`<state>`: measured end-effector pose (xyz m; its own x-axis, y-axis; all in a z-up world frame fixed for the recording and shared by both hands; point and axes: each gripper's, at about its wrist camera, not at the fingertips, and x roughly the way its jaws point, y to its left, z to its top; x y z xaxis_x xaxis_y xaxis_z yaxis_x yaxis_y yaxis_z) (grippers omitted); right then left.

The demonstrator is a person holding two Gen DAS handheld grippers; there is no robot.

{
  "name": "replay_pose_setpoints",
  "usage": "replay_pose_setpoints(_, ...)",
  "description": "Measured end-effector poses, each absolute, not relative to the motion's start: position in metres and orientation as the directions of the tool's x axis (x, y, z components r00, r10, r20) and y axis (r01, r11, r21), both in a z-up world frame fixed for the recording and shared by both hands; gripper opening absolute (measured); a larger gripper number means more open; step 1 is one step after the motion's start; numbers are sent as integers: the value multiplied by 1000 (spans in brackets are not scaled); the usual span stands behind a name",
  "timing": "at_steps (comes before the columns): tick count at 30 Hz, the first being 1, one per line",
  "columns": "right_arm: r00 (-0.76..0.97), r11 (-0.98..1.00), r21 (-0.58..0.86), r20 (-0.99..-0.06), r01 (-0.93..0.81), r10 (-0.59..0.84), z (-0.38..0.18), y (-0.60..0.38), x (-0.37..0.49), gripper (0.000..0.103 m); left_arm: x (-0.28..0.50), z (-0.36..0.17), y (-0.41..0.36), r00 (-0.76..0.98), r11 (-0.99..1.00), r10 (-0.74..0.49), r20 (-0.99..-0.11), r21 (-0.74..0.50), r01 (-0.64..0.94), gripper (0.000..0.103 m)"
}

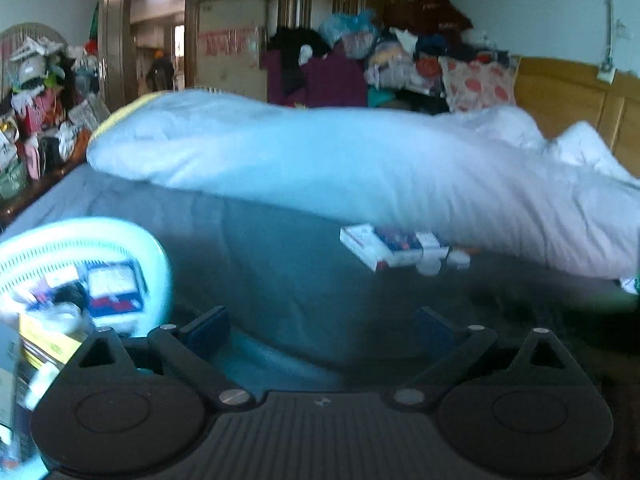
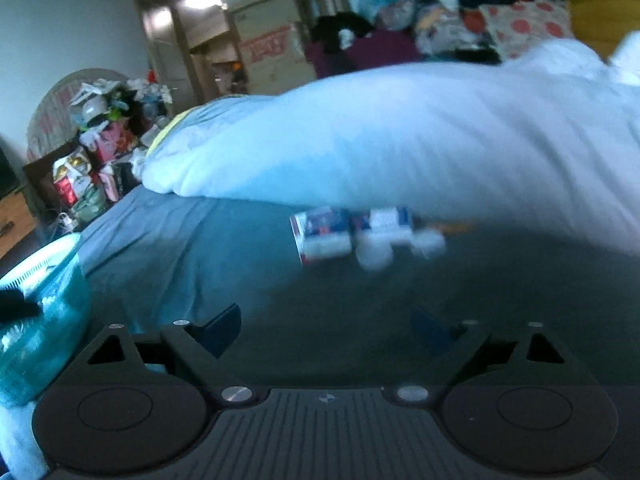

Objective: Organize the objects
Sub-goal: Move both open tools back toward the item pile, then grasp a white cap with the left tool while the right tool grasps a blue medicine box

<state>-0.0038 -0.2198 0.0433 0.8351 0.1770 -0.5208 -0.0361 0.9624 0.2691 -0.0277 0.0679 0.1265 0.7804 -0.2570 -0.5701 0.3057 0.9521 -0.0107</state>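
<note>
A pale green slatted basket [image 1: 80, 240] with boxes and packets inside stands on the bed at the left, just beyond my left gripper's left finger. My left gripper [image 1: 322, 330] is open with nothing between its fingers. Ahead on the grey bedsheet lie small boxes [image 1: 380, 246] and white bottles [image 1: 430, 266], under the edge of a white duvet. In the right wrist view the same boxes [image 2: 324, 234] and white bottles [image 2: 376, 252] are blurred, well ahead of my right gripper [image 2: 328, 330], which is open and holds nothing. The basket [image 2: 40, 320] is at its left.
A bulky white duvet [image 1: 360, 160] lies across the bed behind the boxes. Piles of clothes and a spotted pillow [image 1: 476, 84] fill the back. Cluttered bags [image 1: 40, 120] stand beside the bed at the left, with a cardboard carton [image 1: 228, 40] and an open door beyond.
</note>
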Motion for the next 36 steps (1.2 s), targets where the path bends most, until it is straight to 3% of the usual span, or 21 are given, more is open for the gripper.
replay_pose_setpoints(10,801,972,203,-560,-118,214,16,-195,165,96,19,82,67,738,954,-223,-637,12,299,99)
replay_pose_setpoints(12,777,975,186,-594,-120,209,4,-192,181,92,27,73,65,724,954,-222,-653,8,299,99)
replay_pose_setpoints(13,770,977,177,-606,-116,201,-1,-190,185,86,29,70,63,721,955,-221,-656,6,298,99)
replay_pose_setpoints(15,775,981,171,-606,-91,177,-9,-194,181,57,32,66,60,719,955,-222,-659,0,296,99)
replay_pose_setpoints(16,784,978,191,-594,-84,183,-8,-200,175,52,33,65,58,717,954,-228,-658,-5,298,99)
replay_pose_setpoints(19,825,966,247,-528,-77,200,5,-225,142,52,36,62,50,716,947,-254,-651,-16,321,99)
replay_pose_setpoints(22,860,977,209,-489,-49,147,19,-256,82,52,45,55,33,713,932,-293,-638,-23,362,95)
replay_pose_setpoints(28,810,983,143,-587,114,-8,-16,-310,-9,53,89,21,-25,658,883,-391,-644,-61,465,72)
replay_pose_setpoints(36,814,965,233,-580,122,37,-40,-324,-8,55,143,-27,-127,678,853,-353,-645,76,516,77)
